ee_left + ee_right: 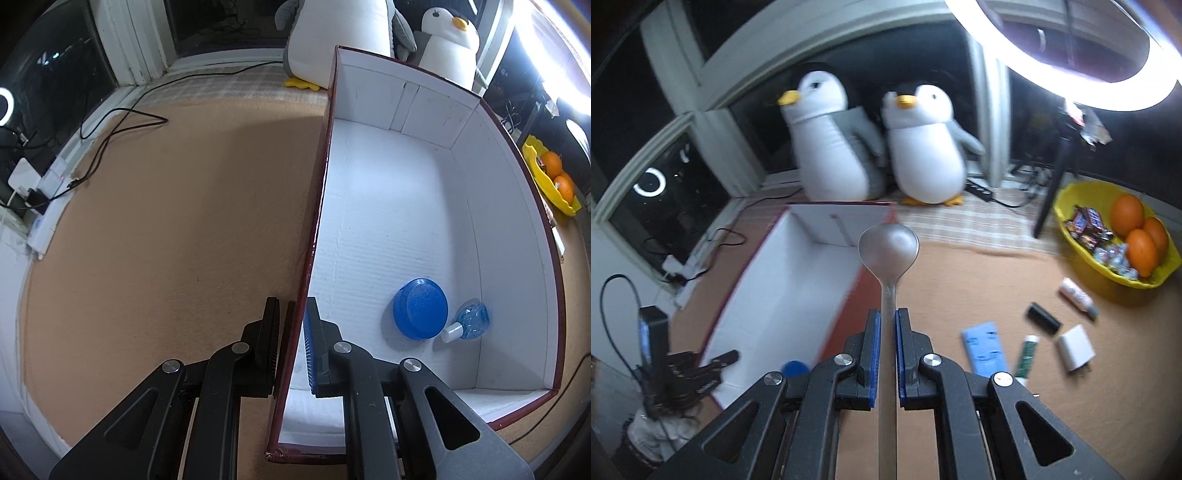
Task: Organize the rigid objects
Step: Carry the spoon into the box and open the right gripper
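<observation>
A: What is the left hand-held gripper doing in the left wrist view?

B: It sits at lower centre, its jaws narrow, straddling the left wall of the box: one finger outside, one inside. I cannot tell whether they actually pinch the wall. To the right, on the box floor at lower right, a blue lid lies just beside a small clear blue bottle.

A: And the right wrist view, from the left?

B: The same box fills centre left. At lower centre the right hand-held gripper clamps the handle of a metal spoon, bowl pointing up over the box's right wall. Right of it, on the table, lie a blue packet, a green tube, a black stick, a white charger and a white bottle. A yellow bowl is at far right.
</observation>
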A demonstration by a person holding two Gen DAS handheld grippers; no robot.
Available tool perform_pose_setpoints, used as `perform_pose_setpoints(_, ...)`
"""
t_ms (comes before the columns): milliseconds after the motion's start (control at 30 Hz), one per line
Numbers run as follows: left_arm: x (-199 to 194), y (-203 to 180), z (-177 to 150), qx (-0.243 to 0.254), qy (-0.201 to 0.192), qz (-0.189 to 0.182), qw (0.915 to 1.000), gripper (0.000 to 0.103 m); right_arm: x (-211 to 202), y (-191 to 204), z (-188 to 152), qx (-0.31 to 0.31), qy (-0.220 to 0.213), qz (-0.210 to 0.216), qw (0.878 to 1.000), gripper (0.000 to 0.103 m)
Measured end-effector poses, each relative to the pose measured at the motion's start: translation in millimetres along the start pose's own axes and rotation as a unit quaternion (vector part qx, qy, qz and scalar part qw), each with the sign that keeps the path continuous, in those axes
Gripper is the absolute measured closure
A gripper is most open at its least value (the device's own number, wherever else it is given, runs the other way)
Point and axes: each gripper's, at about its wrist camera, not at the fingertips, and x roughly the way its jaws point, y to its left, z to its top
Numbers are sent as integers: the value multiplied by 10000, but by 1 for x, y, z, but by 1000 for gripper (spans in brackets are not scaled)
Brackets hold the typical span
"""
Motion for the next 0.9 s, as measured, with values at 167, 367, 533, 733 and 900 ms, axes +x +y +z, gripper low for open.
perform_pose_setpoints(167, -1, 1, -1, -29, -70, -85, 9999, 92, 7, 47, -2, -133, 13, 337, 9993, 96)
perform_pose_setpoints(367, -1, 3, -2, -81, -108, -192, 9997, 92, 31, 88, -6, -274, 151, 476, 9984, 96)
perform_pose_setpoints(533, -2, 5, -3, -111, -128, -246, 9996, 92, 58, 112, -8, -351, 339, 501, 9976, 96)
perform_pose_setpoints(733, -1, 6, -3, -156, -131, -307, 9993, 92, 79, 127, -13, -549, 492, 333, 9967, 90)
perform_pose_setpoints(900, 0, 8, -3, -200, -121, -317, 9992, 92, 76, 131, -18, -739, 380, 249, 9962, 44)
